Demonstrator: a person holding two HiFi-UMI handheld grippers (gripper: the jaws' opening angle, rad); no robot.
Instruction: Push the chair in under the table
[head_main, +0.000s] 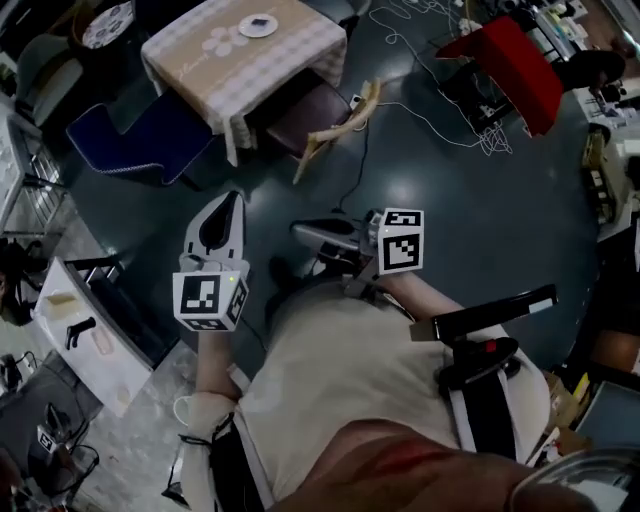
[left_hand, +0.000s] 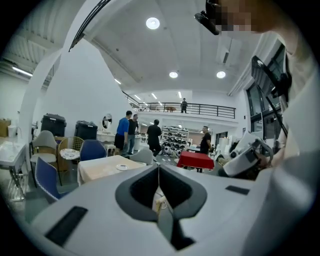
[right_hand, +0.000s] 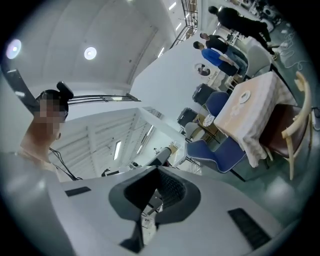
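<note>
Grey floor (head_main: 450, 230) ahead, chair (head_main: 300, 118) pulled out beside table (head_main: 200, 62), well apart from my left gripper (head_main: 232, 198) and right gripper (head_main: 300, 231), both closed on nothing; looks light and rigid, so I'd push its curved backrest (head_main: 350, 118).

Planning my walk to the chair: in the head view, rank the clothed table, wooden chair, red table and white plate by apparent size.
1. clothed table
2. red table and wooden chair: they look about alike, so unranked
3. white plate, plainly smallest
</note>
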